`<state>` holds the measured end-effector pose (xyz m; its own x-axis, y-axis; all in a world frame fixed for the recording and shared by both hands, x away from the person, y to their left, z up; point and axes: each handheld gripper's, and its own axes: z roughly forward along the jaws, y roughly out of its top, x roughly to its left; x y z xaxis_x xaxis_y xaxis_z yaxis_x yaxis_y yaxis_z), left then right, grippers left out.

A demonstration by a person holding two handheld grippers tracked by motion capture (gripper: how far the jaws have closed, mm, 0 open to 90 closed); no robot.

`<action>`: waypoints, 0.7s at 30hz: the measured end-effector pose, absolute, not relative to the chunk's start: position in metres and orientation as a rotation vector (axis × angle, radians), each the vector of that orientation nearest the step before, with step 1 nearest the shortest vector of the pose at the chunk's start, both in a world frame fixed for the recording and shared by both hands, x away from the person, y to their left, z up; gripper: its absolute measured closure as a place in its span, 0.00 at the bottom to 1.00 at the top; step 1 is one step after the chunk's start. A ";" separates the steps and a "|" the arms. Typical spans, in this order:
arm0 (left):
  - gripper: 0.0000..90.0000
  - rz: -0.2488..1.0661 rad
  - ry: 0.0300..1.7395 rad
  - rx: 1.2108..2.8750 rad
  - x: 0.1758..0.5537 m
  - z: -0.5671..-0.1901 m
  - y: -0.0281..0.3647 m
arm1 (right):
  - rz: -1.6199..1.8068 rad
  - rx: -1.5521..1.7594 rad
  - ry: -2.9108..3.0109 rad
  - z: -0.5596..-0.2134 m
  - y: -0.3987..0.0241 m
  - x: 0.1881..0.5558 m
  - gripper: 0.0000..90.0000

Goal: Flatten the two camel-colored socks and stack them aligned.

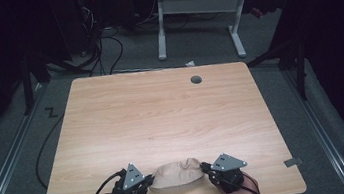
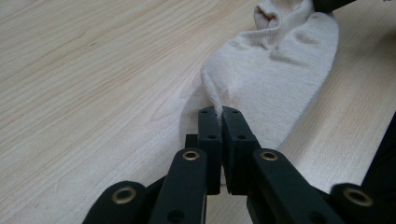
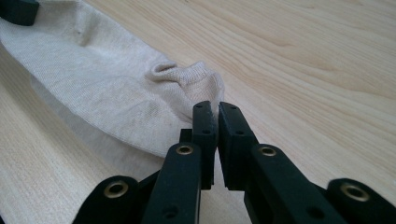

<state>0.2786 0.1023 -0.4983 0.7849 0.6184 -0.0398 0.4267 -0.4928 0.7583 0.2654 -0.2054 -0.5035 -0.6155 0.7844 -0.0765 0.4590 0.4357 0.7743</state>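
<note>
Pale wood-grain table [image 1: 162,113] fills the near scene, and at its near edge lies a beige sock [image 1: 176,176], stretched sideways between the two grippers. The left gripper [image 1: 147,182] has its jaws narrow, pinching a thin fold at one end of the sock [image 2: 275,70]. The right gripper [image 1: 204,167] is also nearly closed, nipping the ribbed cuff [image 3: 191,77] at the other end. To do this step well, I think both hands must pull apart evenly and keep low, so that the fabric lies flat and no pinch slips from so little cloth. Both hands come in from the near edge, with the grippers turned inward toward each other. Farther off, the table is bare up to a grey cable hole [image 1: 196,79], then dark carpet [image 1: 138,51] and a white desk frame [image 1: 197,15].
</note>
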 end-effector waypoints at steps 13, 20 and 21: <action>0.96 0.276 0.782 2.235 0.281 -0.507 0.101 | 0.998 1.066 2.315 -0.512 -0.205 0.263 0.95; 0.94 0.285 0.785 2.264 0.281 -0.511 0.098 | 0.970 1.072 2.343 -0.516 -0.204 0.264 0.94; 0.93 0.288 0.787 2.266 0.281 -0.511 0.098 | 0.967 1.069 2.344 -0.517 -0.204 0.265 0.94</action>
